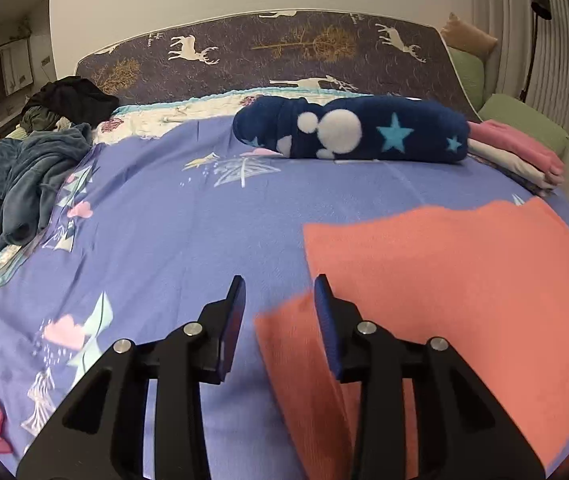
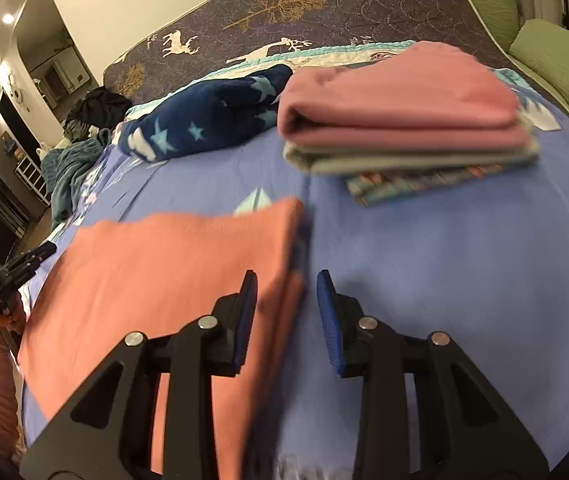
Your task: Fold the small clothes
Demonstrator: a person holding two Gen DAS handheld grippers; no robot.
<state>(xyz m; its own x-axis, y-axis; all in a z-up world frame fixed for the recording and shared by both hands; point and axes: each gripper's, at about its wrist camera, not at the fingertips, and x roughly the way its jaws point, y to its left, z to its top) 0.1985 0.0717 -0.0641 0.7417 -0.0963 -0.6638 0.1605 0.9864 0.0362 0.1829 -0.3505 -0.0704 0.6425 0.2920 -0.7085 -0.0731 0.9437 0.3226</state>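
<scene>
Because both jaws stand apart and hold nothing, your left gripper [image 1: 280, 286] and right gripper [image 2: 287, 280] flank the orange cloth [image 1: 444, 280], flat on the bed [image 1: 188, 220], ready for edge pickup.

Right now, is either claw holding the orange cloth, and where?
Neither. Both the left claw and right claw are open, each at an edge of the orange cloth, gripping nothing.
</scene>
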